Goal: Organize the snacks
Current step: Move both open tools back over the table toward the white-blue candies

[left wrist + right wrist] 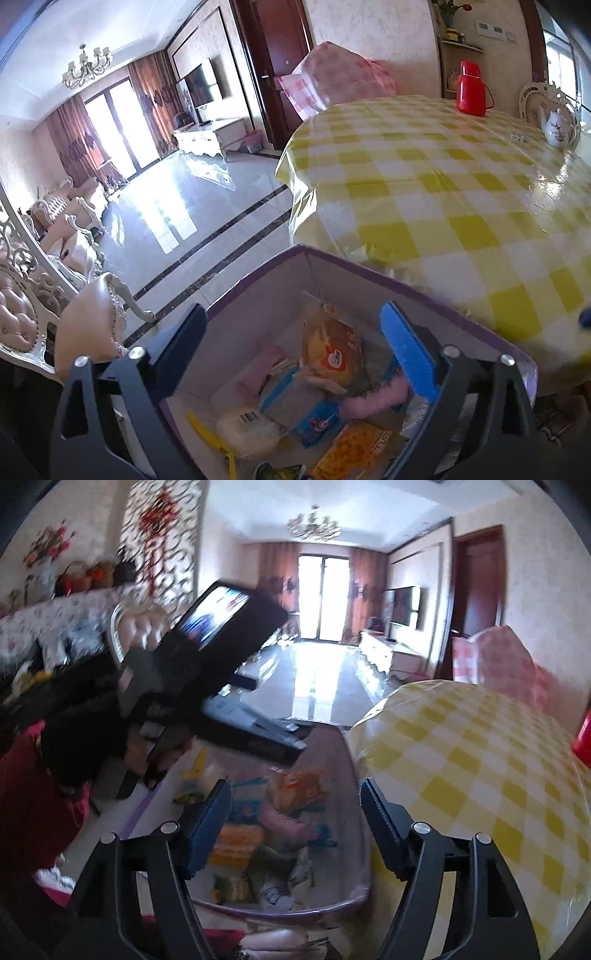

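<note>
An open cardboard box with a purple rim (258, 280) stands beside the table and holds several snack packets. Among them are an orange bread packet (332, 350), a pink packet (373, 398), a blue packet (314, 413) and a white packet with a barcode (247, 424). My left gripper (293, 314) hangs over the box, open, with nothing gripped. My right gripper (295, 786) is open over the same box (295, 908) from the other end, empty too. In the right wrist view the left gripper (301, 738) reaches in from the left.
A round table with a yellow checked cloth (443, 184) stands right of the box, bearing a red flask (472, 88) and a white teapot (557, 127). A padded chair (88, 325) is on the left. A red sleeve (33, 794) shows at the left.
</note>
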`<state>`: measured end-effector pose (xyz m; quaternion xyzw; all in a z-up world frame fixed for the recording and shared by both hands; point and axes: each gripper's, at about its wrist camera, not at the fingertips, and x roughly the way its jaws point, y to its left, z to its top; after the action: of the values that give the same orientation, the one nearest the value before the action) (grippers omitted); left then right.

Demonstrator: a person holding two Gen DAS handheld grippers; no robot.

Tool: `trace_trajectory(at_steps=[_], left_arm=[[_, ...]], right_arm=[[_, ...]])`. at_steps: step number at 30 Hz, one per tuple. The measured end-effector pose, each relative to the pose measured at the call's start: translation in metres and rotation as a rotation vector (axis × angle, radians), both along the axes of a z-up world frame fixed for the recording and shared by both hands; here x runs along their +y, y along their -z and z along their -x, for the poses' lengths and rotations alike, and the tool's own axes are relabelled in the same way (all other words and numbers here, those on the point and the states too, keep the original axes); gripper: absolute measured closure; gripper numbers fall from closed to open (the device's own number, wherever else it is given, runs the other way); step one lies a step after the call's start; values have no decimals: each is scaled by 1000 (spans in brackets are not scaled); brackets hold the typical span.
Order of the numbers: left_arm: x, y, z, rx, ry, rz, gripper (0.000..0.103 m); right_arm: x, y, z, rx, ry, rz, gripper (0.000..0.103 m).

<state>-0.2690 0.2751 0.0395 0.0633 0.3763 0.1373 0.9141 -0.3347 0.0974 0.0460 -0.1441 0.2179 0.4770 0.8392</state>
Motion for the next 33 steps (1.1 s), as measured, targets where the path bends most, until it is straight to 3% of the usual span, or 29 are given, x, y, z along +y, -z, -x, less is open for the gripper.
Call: trace_trajectory(at_steps=[3,14,18,21,26,30,33], left_arm=[[-4,1,-2,5,-3,-13,4],[-44,-1,-20,32,79,-54,2],[-69,-3,-36,45,122,-36,2],[-98,-6,-56,65,186,14,2],[-176,-13,-116,131,369,222,2],[-239,-16,-169,123,410,261,2],[-285,-14,-217,106,414,322,2]], right_arm=[[-17,-6,-14,18,63,-32,17],[-97,0,-80,198,343,-120,16],[-135,8,-94,251,428,-157,16],[-165,16,-103,272,489,-183,16],[-219,30,-125,342,637,-222,16],[-263,36,-143,366,761,-248,16],[-295,34,-169,332,859,-229,16]])
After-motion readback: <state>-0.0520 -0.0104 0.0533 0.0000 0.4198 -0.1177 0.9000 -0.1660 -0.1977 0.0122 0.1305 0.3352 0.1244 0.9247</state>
